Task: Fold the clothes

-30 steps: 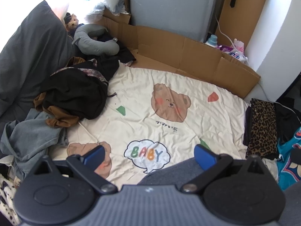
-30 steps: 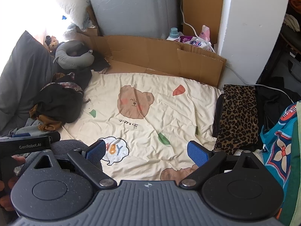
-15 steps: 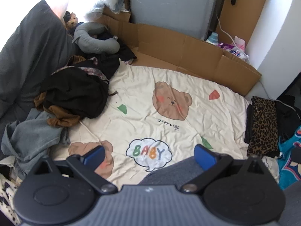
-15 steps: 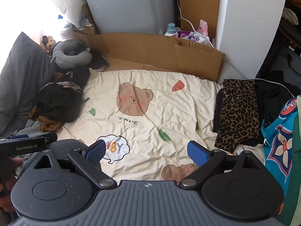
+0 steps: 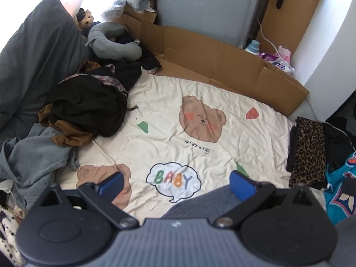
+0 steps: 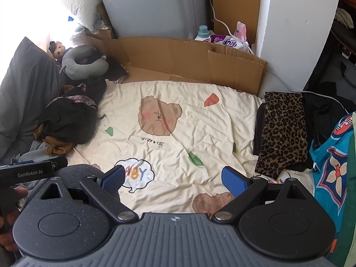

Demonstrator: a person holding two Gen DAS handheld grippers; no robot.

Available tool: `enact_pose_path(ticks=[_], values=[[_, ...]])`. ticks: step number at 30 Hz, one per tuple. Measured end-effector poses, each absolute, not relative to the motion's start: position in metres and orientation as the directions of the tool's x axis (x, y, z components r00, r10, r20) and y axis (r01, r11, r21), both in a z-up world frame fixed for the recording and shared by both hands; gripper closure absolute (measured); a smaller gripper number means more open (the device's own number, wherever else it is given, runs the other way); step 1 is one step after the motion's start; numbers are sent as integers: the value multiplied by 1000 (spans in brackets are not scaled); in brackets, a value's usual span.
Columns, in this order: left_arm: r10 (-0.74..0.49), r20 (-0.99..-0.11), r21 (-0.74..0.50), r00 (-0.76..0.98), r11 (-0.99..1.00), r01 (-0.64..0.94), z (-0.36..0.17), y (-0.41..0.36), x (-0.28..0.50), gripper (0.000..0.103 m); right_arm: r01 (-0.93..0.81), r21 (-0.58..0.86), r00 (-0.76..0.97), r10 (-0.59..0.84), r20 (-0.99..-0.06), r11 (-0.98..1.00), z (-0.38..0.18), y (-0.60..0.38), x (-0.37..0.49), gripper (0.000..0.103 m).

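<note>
Across the middle of both views lies a cream bedsheet printed with brown bears and a "BABY" speech bubble [image 5: 178, 133], spread flat and bare of garments. At nine o'clock on it sits the heap of unfolded clothes: a crumpled black garment [image 5: 89, 106] on top, a rust-brown piece [image 5: 66, 135] under it, and faded grey-blue jeans [image 5: 33, 162] nearest the camera. At three o'clock a folded leopard-print garment [image 5: 309, 151] lies along the sheet's edge.

The left gripper [image 5: 176, 183] hangs over the sheet's six o'clock edge with blue-padded fingers [image 5: 111, 183] spread wide, grasping nothing; a grey knit surface [image 5: 207, 202] rises between them. The right gripper [image 6: 173, 178] is likewise splayed and empty.

Only the right wrist view shows the left gripper's black body marked "GenRobot.AI" [image 6: 31, 172] at eight o'clock, with a hand [image 6: 11, 209] below it, plus the leopard garment's full length [image 6: 282, 131]. Only the left wrist view shows the jeans clearly.

A flattened brown cardboard sheet [image 5: 222, 66] borders twelve o'clock.
</note>
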State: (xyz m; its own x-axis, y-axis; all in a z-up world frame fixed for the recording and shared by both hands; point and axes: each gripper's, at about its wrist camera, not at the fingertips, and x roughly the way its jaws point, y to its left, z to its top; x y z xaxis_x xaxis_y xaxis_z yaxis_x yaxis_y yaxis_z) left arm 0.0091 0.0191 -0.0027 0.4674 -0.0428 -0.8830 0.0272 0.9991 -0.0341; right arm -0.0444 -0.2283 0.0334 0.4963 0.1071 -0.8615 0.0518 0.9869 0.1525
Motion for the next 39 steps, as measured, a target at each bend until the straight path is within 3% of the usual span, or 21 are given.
enact_pose_path(ticks=[39], values=[[-48, -889, -47, 455, 999, 13, 17, 51, 29, 1, 43, 85, 564, 46, -824, 996, 62, -234, -38, 6]])
